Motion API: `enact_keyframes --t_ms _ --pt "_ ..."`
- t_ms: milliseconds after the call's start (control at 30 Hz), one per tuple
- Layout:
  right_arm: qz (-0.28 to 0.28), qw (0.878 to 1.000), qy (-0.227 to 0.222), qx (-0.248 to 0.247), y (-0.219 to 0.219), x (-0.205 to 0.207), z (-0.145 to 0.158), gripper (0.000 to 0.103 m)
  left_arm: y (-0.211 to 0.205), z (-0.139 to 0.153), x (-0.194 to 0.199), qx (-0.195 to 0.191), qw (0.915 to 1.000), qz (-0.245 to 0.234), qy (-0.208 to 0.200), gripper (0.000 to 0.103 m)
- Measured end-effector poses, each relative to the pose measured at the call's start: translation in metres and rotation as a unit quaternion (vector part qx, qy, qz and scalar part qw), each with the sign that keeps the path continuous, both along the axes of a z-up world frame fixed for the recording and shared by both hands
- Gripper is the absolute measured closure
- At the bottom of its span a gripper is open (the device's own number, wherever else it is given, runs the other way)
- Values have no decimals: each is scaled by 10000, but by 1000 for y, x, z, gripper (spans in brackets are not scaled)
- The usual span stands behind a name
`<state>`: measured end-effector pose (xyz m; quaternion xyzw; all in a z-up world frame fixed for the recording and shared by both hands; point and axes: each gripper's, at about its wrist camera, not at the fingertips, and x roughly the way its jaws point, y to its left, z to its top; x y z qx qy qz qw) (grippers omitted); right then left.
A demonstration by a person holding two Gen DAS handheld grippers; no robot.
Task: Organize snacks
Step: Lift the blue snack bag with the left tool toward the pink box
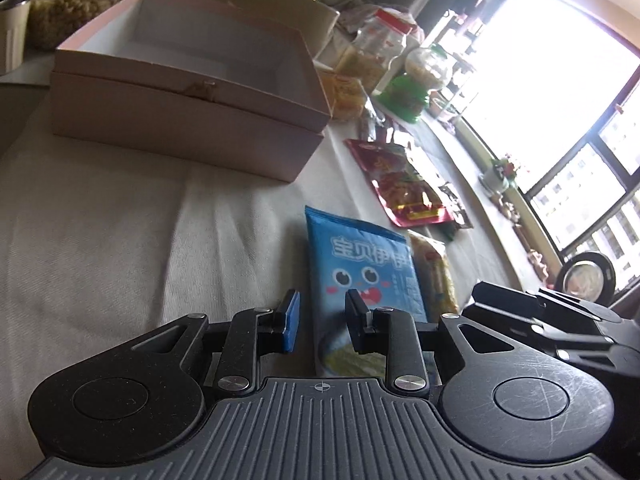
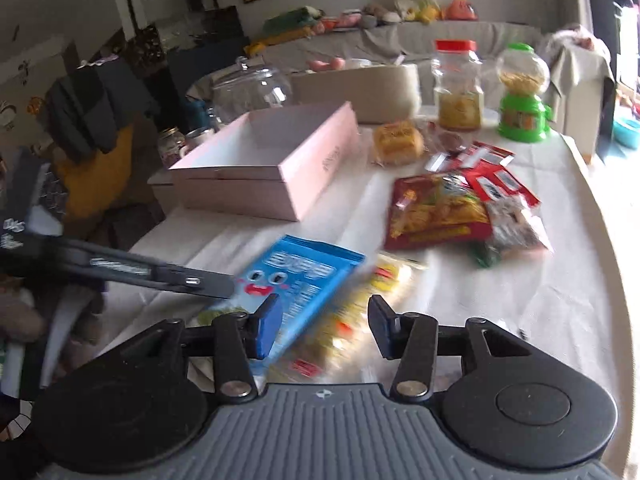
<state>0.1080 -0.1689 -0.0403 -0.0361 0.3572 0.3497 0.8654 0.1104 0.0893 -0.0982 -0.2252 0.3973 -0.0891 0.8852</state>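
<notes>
Left gripper (image 1: 318,320) sat nearest the lens, low over the cloth, jaws part open and pinching nothing; the blue bag (image 1: 362,276) lay flat right behind them, overlapping the right finger's side in view, contact not clear. Right gripper (image 2: 322,330) was also part open and empty, hovering over the blue bag's (image 2: 296,292) lower edge and the yellow pack (image 2: 360,320) beside it. That view was motion-blurred, so touch can't be called.

Left to right in the right view: left gripper's finger (image 2: 168,274) reaching in over the blue bag, pink box (image 2: 272,168) open and empty behind it, bun pack (image 2: 398,142), red pouch (image 2: 436,210) with small red sachets (image 2: 486,170) and a clear bag (image 2: 516,226) piled against it, jar (image 2: 458,88), green dispenser (image 2: 522,96) at the back.

My read: early in the job, nothing boxed yet, step in hand was picking the blue bag. Next move likely needs one gripper to get a jaw under the flat bag's edge and pinch it, then carry it up and left into the box.

In the way: the bag lies flat on soft cloth (image 1: 120,240), so a pinch may catch fabric. The yellow pack is tucked against it and could drag along. Both grippers are crowding the same spot.
</notes>
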Motion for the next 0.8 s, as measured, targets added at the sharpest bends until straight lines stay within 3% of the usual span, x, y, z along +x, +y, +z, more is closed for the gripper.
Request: enact_keyframes --t_ms 67,200,400,533,667,800 --pt "64 9993 -196 -309 16 -5 -8 55 1 -1 2 -54 10000 -45 -66 74" --pt "0 9868 -1091 -1200 39 -20 -20 54 2 -3 4 -228 9996 -127 -70 74" --pt "-222 9932 -646 -939 20 -8 -19 52 -3 -3 9 -501 9986 -190 31 74" --pt "-343 9973 -275 -596 1 -3 -24 52 -22 19 6 -608 9965 -543 -170 74" --pt "-391 9983 -179 -381 -11 -3 -25 52 -53 43 2 -187 9951 -895 -380 73" --pt "-407 9985 -212 -308 -14 -5 -27 51 -73 38 14 396 9956 -788 -318 73"
